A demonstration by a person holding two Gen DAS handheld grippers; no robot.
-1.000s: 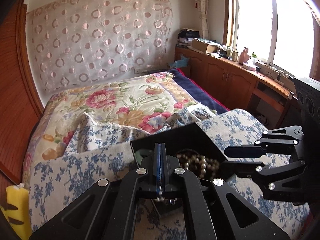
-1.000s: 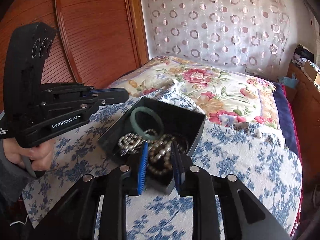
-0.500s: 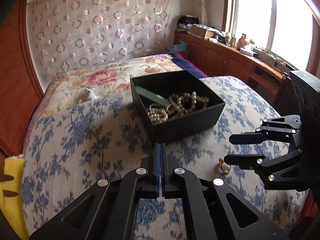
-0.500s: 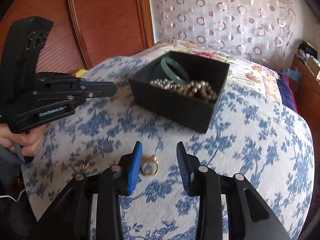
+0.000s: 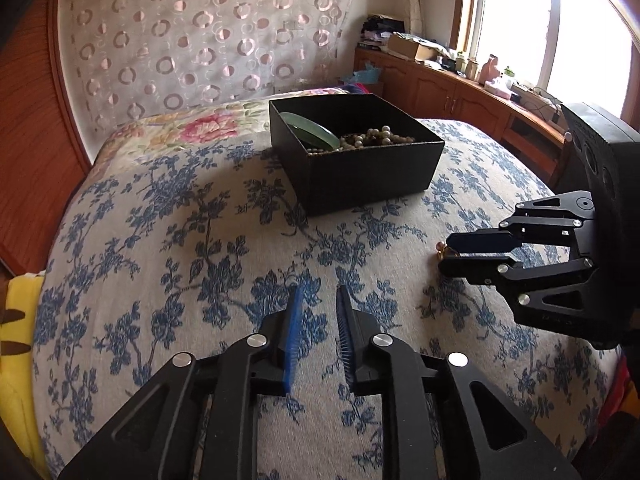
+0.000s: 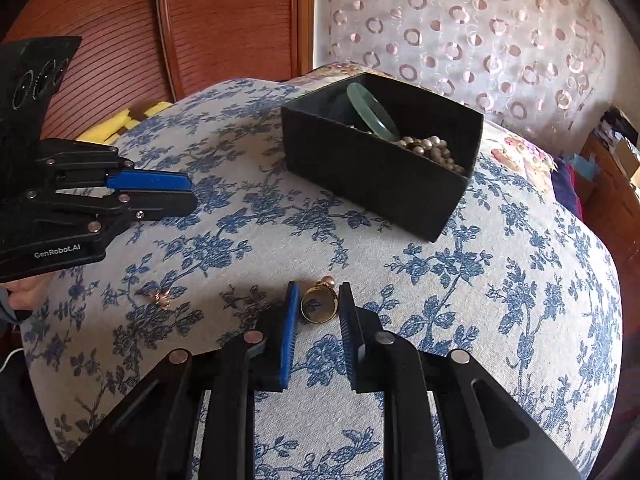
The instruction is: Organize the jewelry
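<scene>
A black box (image 5: 362,174) (image 6: 372,176) on the blue-flowered cloth holds a green bangle (image 6: 370,110) (image 5: 312,130) and pearl beads (image 6: 430,148) (image 5: 376,136). A gold ring (image 6: 318,304) with a pearl lies on the cloth between the open fingers of my right gripper (image 6: 318,300); the pads do not touch it. In the left wrist view the right gripper (image 5: 450,254) hides most of the ring (image 5: 442,250). A small gold earring (image 6: 160,298) lies left of the ring. My left gripper (image 5: 318,300) (image 6: 188,190) is open and empty above bare cloth.
The flowered cloth (image 5: 180,240) covers a rounded surface that drops away at its edges. A floral bed (image 5: 192,124) lies behind the box. A wooden panel (image 6: 224,20) stands at left, a yellow object (image 5: 16,320) at the left edge, a window counter (image 5: 480,80) at right.
Both grippers drew back from the box and came down toward the cloth. The left gripper opened from shut. The right gripper's fingers now straddle the gold ring.
</scene>
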